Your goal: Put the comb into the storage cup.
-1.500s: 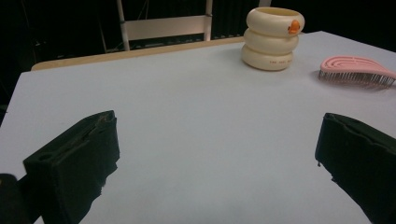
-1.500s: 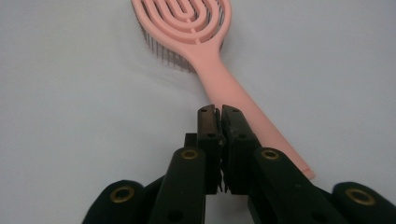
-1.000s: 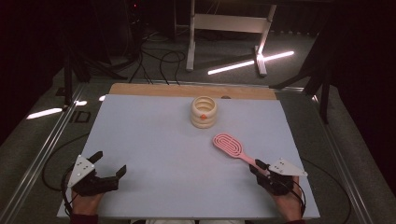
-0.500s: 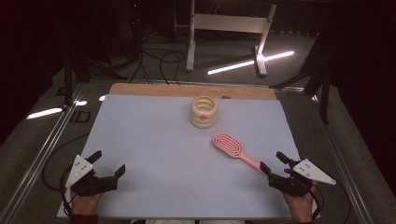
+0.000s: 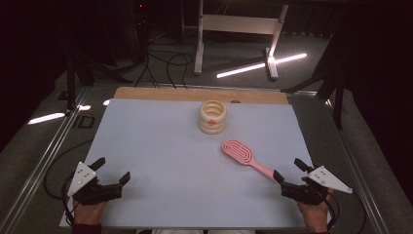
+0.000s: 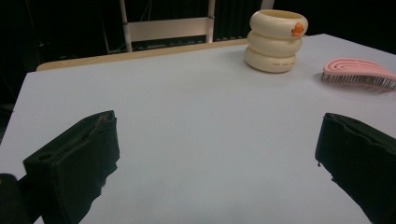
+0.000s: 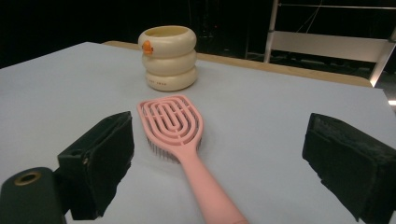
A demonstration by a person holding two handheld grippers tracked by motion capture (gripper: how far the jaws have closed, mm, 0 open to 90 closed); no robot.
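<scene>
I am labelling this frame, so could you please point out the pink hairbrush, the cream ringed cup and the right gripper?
pink hairbrush (image 7: pixel 172 120): right gripper view, on the slotted head.
cream ringed cup (image 5: pixel 213 117): high view, on its middle ring.
right gripper (image 5: pixel 290 171): high view, midway between its open fingertips.

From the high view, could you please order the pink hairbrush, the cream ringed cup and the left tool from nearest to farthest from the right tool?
1. Pink hairbrush: its handle ends just ahead of the right tool.
2. Cream ringed cup: farther back, mid-table.
3. Left tool: across the table's near edge, at the far left.
</scene>
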